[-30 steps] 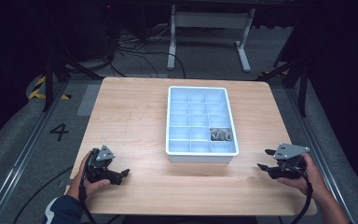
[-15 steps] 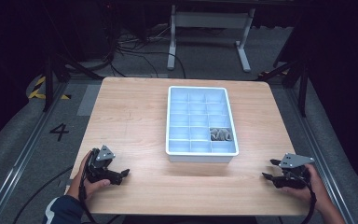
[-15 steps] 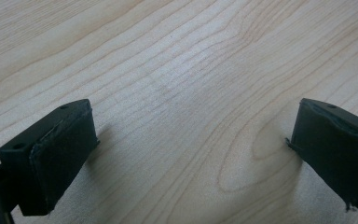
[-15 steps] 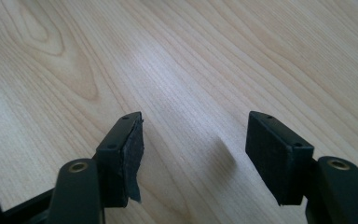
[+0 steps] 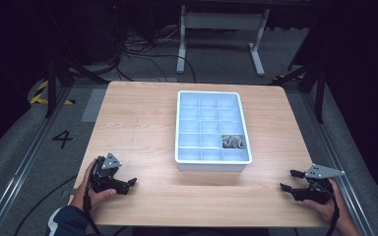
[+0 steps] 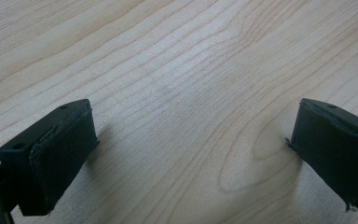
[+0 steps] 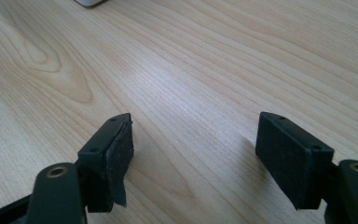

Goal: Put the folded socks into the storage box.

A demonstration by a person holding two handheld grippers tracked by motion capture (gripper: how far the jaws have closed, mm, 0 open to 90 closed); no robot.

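On the grained wooden table [image 5: 142, 123] sits a rectangular gridded tray [image 5: 213, 162].

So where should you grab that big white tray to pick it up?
Probably by the white tray's near rim, coming in from the person's side. That short wall faces both grippers, stands upright and looks thin enough to fit between open jaws. The right gripper and left gripper could each take a near corner, keeping the grey things level.

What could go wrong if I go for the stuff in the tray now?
The grey pieces sit in one small compartment of the divided tray, so the open right gripper may catch on the dividers. The tray looks light; a push could slide it. The left gripper is no closer.
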